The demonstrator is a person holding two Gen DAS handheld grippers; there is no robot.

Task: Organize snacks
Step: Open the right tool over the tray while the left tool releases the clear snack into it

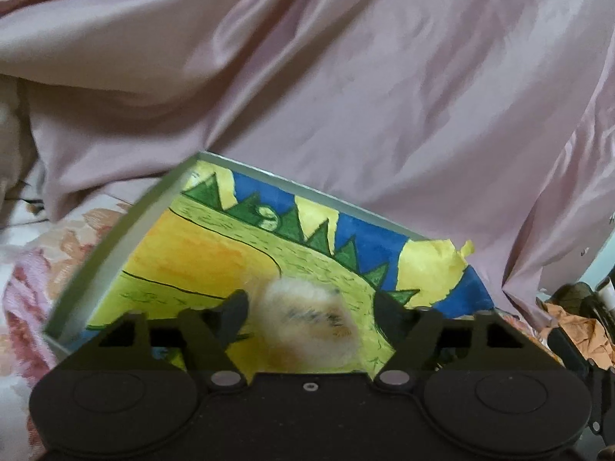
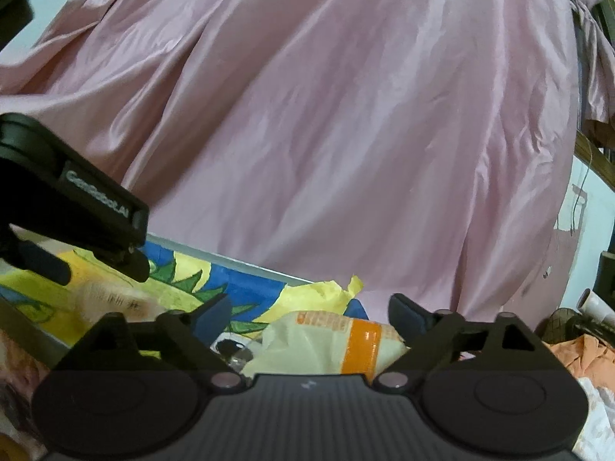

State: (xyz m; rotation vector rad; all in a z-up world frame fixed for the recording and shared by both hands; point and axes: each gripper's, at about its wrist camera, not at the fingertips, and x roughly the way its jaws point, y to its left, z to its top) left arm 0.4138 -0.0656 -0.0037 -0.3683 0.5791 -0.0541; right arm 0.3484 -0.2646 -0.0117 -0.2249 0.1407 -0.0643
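A shallow grey-rimmed box (image 1: 115, 246), lined with a yellow, green and blue painted sheet (image 1: 215, 253), lies on the bed. My left gripper (image 1: 311, 313) hangs over it, open, with a blurred pale snack packet (image 1: 307, 322) loose between its fingers and gaps on both sides. From the right wrist view, the left gripper (image 2: 88, 265) is at the far left above that blurred packet (image 2: 111, 301). My right gripper (image 2: 311, 313) is open near the box's right end (image 2: 246, 265). A pale yellow packet with an orange band (image 2: 338, 342) lies between its fingers, closer to the right one.
A pink satin cloth (image 1: 346, 96) fills the background behind the box. Floral bedding (image 1: 57, 253) lies to the left. Orange cloth and dark clutter (image 1: 576, 330) sit at the right edge. A torn yellow paper corner (image 2: 330, 292) sticks up at the box's right end.
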